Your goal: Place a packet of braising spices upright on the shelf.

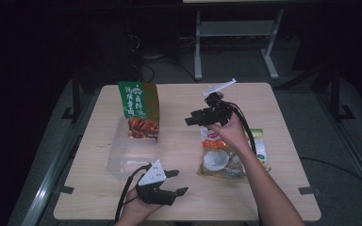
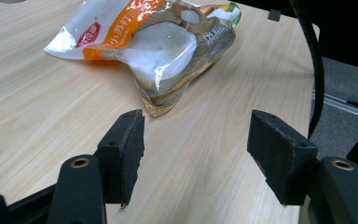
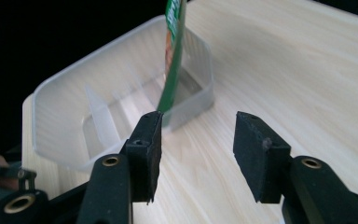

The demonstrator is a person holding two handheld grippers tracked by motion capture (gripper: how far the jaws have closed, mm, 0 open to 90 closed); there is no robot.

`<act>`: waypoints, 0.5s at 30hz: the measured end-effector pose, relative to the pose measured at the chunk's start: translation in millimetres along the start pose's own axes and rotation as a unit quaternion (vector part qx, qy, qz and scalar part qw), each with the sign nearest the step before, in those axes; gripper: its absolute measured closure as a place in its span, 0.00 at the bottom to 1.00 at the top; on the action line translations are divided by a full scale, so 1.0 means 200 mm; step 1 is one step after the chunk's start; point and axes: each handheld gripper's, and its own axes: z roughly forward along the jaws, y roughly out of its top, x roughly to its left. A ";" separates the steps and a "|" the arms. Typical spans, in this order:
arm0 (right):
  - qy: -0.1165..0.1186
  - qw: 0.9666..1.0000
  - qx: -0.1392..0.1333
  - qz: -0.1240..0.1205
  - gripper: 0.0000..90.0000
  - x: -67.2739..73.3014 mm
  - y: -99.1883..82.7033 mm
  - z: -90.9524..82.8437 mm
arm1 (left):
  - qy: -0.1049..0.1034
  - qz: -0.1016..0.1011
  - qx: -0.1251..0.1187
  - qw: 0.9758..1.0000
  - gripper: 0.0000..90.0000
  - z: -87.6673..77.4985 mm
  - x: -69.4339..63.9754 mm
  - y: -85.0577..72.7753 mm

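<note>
A green snack bag (image 1: 139, 109) stands upright in the far end of a clear plastic box (image 1: 128, 156) on the table's left half; in the right gripper view the bag (image 3: 173, 51) shows edge-on inside the box (image 3: 74, 100). A white and orange snack packet (image 1: 231, 155) lies flat on the right half, also seen in the left gripper view (image 2: 158, 44). My left gripper (image 1: 176, 182) rests near the front edge, open and empty, pointing right toward the packet. My right gripper (image 1: 192, 120) hovers over the table's middle, open and empty, pointing left toward the box.
The wooden table (image 1: 184, 193) has bare wood between box and packet. A black cable (image 1: 246, 127) trails from the right gripper over the packet. Metal frame legs (image 1: 198, 47) stand on the floor beyond the far edge.
</note>
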 end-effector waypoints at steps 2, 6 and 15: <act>-0.003 1.000 -0.002 -0.002 0.57 0.00 -0.01 -0.01 | 0.000 0.000 0.001 1.000 0.40 0.00 0.00 0.00; -0.009 1.000 -0.004 0.008 0.57 -0.01 -0.06 -0.08 | 0.003 0.003 0.001 1.000 0.40 0.00 0.00 0.00; -0.022 0.999 0.002 0.023 0.56 -0.03 -0.17 -0.15 | 0.004 0.006 0.003 1.000 0.39 0.01 0.00 0.00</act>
